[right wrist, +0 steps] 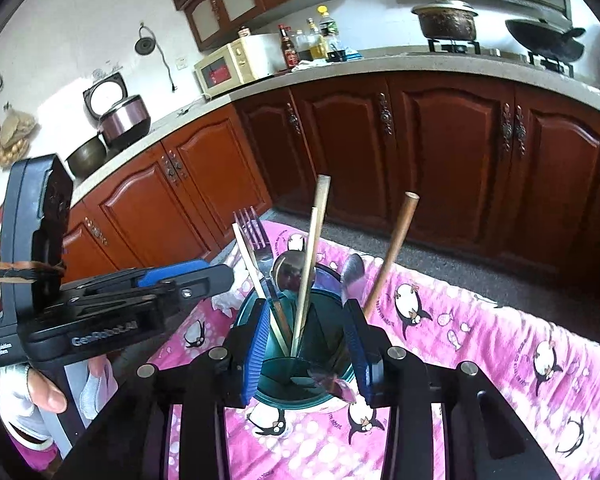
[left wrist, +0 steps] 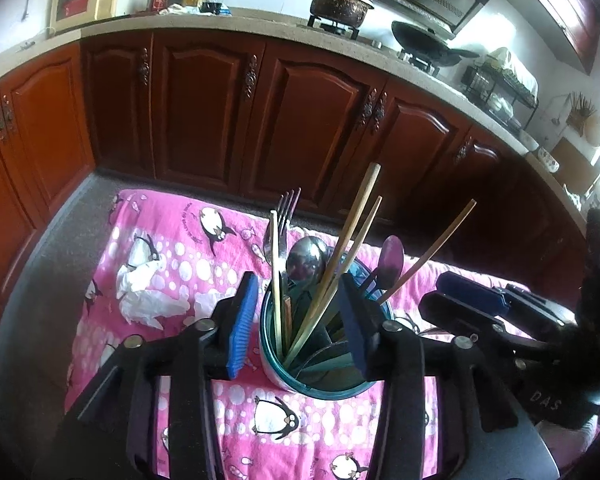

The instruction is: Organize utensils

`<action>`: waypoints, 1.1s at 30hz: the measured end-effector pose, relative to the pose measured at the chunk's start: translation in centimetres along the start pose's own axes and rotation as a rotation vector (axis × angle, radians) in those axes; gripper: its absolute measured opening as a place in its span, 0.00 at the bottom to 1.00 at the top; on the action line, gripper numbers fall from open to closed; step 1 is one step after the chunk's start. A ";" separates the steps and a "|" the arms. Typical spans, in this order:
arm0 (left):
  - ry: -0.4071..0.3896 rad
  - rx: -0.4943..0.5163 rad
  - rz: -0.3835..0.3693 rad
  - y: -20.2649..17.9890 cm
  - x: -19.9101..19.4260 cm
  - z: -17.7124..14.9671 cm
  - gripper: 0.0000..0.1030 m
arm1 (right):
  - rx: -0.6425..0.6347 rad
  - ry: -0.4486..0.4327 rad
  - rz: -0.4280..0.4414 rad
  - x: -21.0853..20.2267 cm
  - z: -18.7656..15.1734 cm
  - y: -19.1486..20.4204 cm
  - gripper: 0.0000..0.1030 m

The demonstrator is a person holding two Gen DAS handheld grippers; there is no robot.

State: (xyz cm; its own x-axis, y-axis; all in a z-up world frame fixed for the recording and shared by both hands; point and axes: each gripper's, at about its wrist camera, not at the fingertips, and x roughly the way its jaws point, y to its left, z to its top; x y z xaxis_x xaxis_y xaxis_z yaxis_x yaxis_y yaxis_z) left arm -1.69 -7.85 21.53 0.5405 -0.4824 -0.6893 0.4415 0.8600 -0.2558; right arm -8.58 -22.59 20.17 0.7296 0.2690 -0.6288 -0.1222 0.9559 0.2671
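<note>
Setting: a kitchen, with a low table (left wrist: 40,280) under a pink penguin cloth (left wrist: 172,248) and brown cabinets (left wrist: 204,112) beyond.
Holder: a teal cup (left wrist: 320,384) stands upright on the cloth, just ahead of both sets of fingers.
Contents: chopsticks (left wrist: 352,232), a fork (left wrist: 288,208) and two spoons (left wrist: 306,260) stand in the cup, leaning outward past its rim.
Left gripper (left wrist: 300,320): its blue fingers (left wrist: 242,324) stand apart, one to either side of the cup's mouth, clamped on nothing; whether a pad brushes the rim I cannot tell.
Right gripper (right wrist: 308,344): its fingers (right wrist: 256,344) are likewise spread to either side of the cup, empty, with the sticks rising between them.
Step, as I judge it: the utensils look already gathered in the cup, and both grippers appear to have let go, so the sorting seems near its end.
Next move, as I judge it: draw both grippers back and up, away from the cup, without catching a leaning stick or tipping the cup.
Edges: the cup sits well in from the cloth's far edge; a crumpled white tissue (left wrist: 140,292) lies left of the left fingers.
Open room: bare cloth lies nearer than the cup and to the right of the right fingers; the two grippers crowd each other closely.
</note>
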 end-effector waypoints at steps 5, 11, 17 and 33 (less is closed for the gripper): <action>-0.038 0.007 0.028 0.0 -1.2 -0.2 0.53 | 0.069 -0.017 0.019 -1.0 0.0 -1.0 0.38; -0.051 0.005 0.070 0.0 -1.9 -1.1 0.53 | 0.076 -0.044 -0.012 -2.3 -0.1 -0.6 0.42; -0.053 0.001 0.103 -0.1 -2.7 -2.4 0.53 | 0.054 -0.051 -0.091 -2.9 -0.9 0.7 0.42; -0.122 0.060 0.176 -2.5 -5.9 -4.5 0.53 | 0.088 -0.134 -0.201 -7.4 -3.2 2.3 0.58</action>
State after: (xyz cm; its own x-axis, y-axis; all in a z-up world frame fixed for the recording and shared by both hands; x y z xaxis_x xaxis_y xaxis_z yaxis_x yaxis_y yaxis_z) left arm -9.17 -6.37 23.22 0.6936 -0.3458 -0.6319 0.3727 0.9230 -0.0960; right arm -16.44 -22.00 23.08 0.8169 0.0510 -0.5746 0.0887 0.9731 0.2125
